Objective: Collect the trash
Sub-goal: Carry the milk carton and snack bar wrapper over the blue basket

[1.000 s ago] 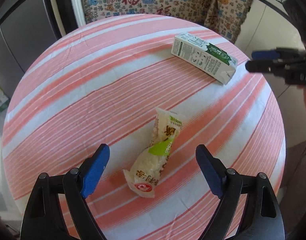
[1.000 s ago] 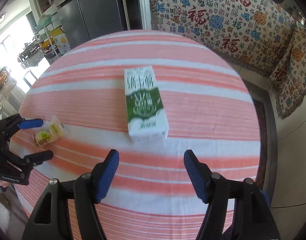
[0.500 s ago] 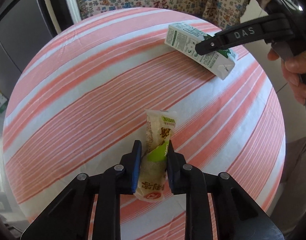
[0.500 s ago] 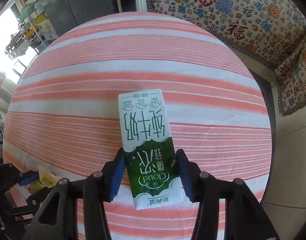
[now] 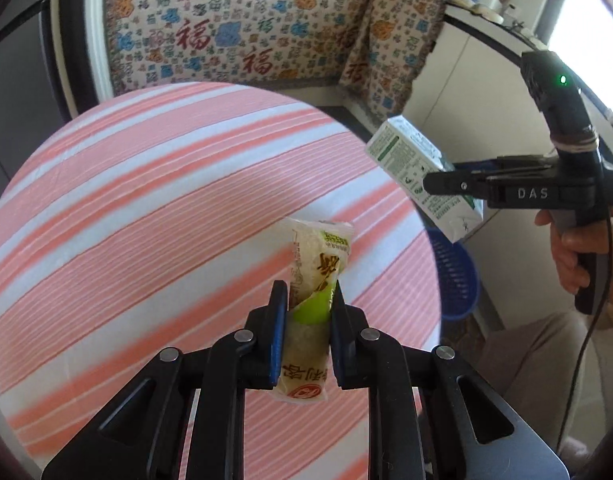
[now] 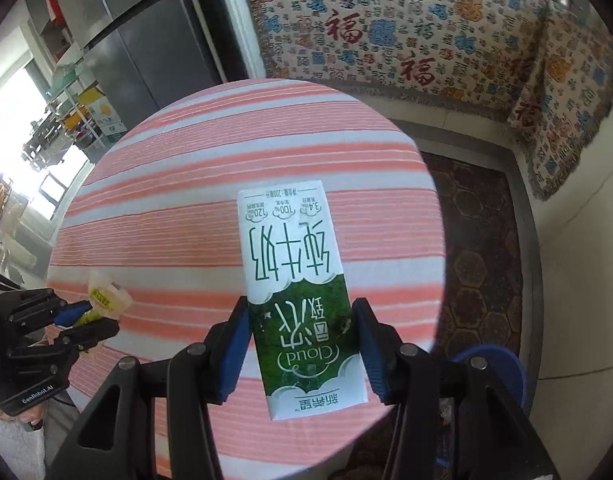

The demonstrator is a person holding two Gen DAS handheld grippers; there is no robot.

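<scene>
Now that both jaws have closed, the left gripper (image 5: 306, 300) clamps the wrapper (image 5: 316, 280) and the right gripper (image 6: 302, 336) the carton (image 6: 298, 300), both lifted off the table (image 5: 146, 200); the blue bin (image 5: 454, 276) at its right edge likely comes next.

round table (image 5: 146, 200), pink & white striped cloth (image 6: 234, 152) over it, cloth w/ nothing resting on it

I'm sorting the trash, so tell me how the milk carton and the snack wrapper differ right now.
The milk carton is a rigid box, white and green; the snack wrapper is soft, crinkled, translucent plastic with a lime patch. The carton is wider, so the right gripper stands further apart on it than the left gripper does on the thin wrapper. The carton hangs past the edge of the striped table; the wrapper is above it. Both are clamped and lifted.
</scene>
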